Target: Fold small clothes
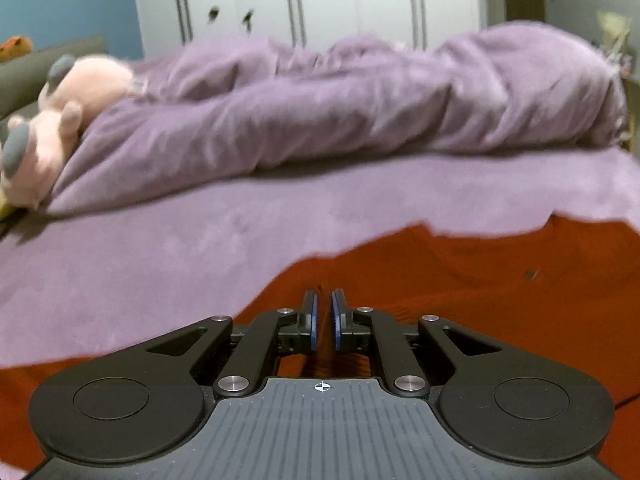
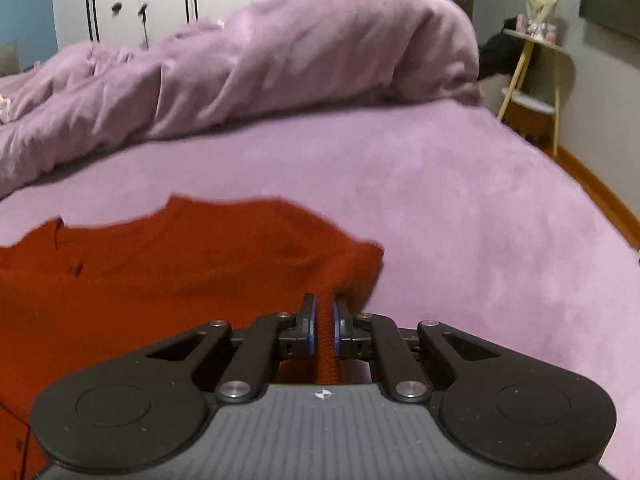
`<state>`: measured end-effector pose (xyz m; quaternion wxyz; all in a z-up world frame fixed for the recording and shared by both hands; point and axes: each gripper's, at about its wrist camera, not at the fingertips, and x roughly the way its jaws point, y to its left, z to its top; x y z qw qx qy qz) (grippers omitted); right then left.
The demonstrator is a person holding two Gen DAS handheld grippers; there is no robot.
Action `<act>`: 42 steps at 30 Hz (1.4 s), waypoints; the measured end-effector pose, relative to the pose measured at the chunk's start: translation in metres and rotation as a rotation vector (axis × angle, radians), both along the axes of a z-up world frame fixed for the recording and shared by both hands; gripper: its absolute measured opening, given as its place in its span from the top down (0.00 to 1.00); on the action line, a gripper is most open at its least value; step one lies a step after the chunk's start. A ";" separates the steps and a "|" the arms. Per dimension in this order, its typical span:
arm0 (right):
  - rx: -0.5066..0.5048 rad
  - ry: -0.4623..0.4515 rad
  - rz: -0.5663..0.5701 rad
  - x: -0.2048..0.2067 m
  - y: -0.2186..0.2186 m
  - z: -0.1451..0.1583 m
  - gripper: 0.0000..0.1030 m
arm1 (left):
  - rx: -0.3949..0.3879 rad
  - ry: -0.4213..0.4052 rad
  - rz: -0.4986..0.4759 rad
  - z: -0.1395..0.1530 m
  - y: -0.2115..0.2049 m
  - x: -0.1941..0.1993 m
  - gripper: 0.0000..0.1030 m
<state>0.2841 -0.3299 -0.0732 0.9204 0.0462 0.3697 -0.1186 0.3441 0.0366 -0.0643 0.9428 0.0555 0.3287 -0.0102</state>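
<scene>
Red knit garment [image 2: 168,264] lies spread on the purple bed [image 2: 460,200], its right edge bunched between the nearly closed right tool [image 2: 324,306], stretching leftward toward the left tool [image 1: 324,300], whose narrow-gapped fingers seemingly grip nothing.

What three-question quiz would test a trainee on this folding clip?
1. True or false: the right gripper is shut on the red sweater.
2. What does the sweater lie on? A) wooden floor B) purple bedsheet C) side table
3. Fill in: the left gripper has its jaws nearly closed above the ____.

Key: 1 true; 2 B; 3 red sweater, though whether cloth is pinched there cannot be told.
</scene>
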 end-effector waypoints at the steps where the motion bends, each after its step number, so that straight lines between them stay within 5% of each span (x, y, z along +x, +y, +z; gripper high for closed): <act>1: 0.014 -0.009 -0.006 -0.006 -0.001 0.006 0.87 | -0.012 0.016 0.019 -0.002 0.004 -0.001 0.90; 3: 0.140 -0.066 -0.033 -0.030 -0.010 0.021 0.84 | -0.061 0.051 0.043 -0.001 0.016 -0.007 0.87; 8: 0.669 -0.112 -0.049 -0.101 -0.026 0.018 0.72 | -0.192 0.075 -0.007 0.003 0.020 -0.036 0.63; 11: 0.759 -0.081 -0.095 -0.113 -0.021 -0.001 0.67 | -0.187 0.108 -0.054 -0.003 0.005 -0.039 0.62; 15: 0.738 -0.087 -0.183 -0.103 -0.021 -0.016 0.67 | -0.197 0.144 -0.065 -0.010 -0.006 -0.040 0.62; 19: 0.655 -0.080 -0.205 -0.093 -0.027 -0.015 0.94 | -0.200 0.163 -0.046 -0.016 -0.007 -0.038 0.62; 24: 0.505 -0.110 -0.214 -0.092 -0.039 -0.018 0.97 | -0.185 0.183 -0.046 -0.027 -0.007 -0.037 0.60; 30: 0.447 -0.106 -0.132 -0.103 -0.019 -0.004 0.85 | -0.193 0.186 -0.028 -0.024 0.004 -0.038 0.58; 36: 0.322 -0.198 0.063 -0.115 0.013 0.029 0.81 | -0.220 0.194 -0.004 -0.022 0.016 -0.043 0.54; 42: 0.286 -0.086 0.104 -0.072 0.039 0.005 0.81 | -0.252 0.215 0.009 -0.024 0.016 -0.038 0.52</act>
